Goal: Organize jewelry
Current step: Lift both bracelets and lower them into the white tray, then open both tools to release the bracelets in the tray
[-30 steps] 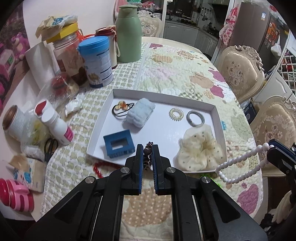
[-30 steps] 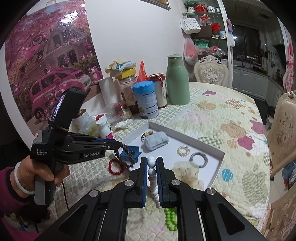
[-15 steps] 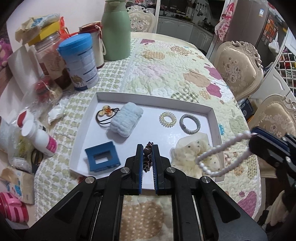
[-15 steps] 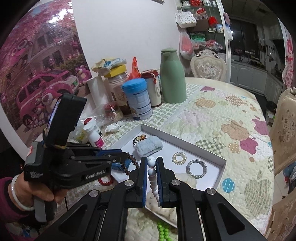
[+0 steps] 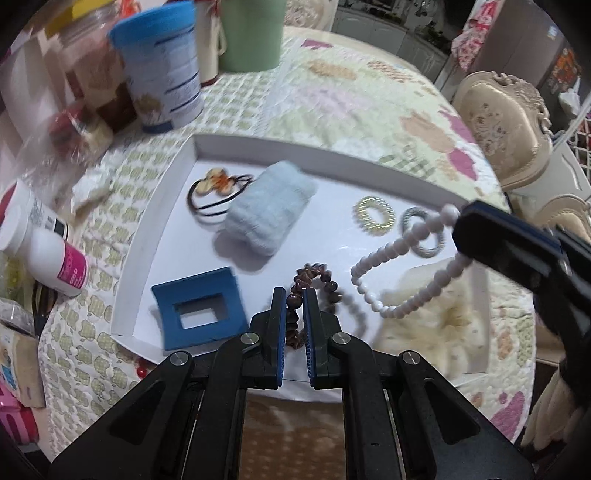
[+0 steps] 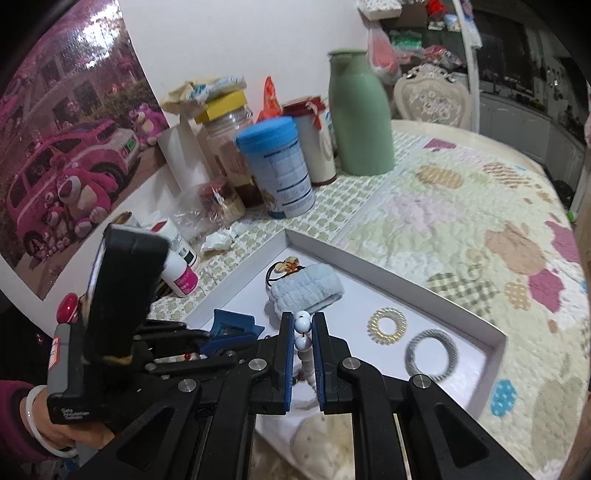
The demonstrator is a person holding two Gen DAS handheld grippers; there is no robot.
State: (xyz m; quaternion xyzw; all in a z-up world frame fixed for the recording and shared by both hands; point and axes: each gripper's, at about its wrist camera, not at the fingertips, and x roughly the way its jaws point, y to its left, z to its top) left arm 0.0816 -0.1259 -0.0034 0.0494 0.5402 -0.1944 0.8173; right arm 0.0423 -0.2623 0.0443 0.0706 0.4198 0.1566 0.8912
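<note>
My left gripper (image 5: 294, 295) is shut on a brown bead bracelet (image 5: 317, 275), low over the front middle of the white tray (image 5: 159, 229). From the right comes my right gripper (image 5: 461, 225), shut on a white bead bracelet (image 5: 399, 251) that hangs in a loop over the tray's right part. In the right wrist view the white beads (image 6: 303, 343) sit clamped between the right gripper's (image 6: 303, 325) pads. In the tray lie a blue square clip (image 5: 199, 306), a light blue fluffy band (image 5: 269, 210), a black hair tie (image 5: 218, 188), two spiral ties (image 5: 375, 214) and a cream scrunchie (image 5: 443, 325).
Behind the tray stand a blue-lidded can (image 5: 162, 70) and a green flask (image 5: 251, 33). A white bottle with a pink label (image 5: 48, 258) lies to the left. Red beads (image 5: 142, 369) peek out at the tray's front edge. Ornate chairs (image 5: 506, 125) stand to the right.
Both grippers have come down and forward over the tray with their bracelets. The white bead loop has swung in from the right edge to above the spiral ties and scrunchie.
</note>
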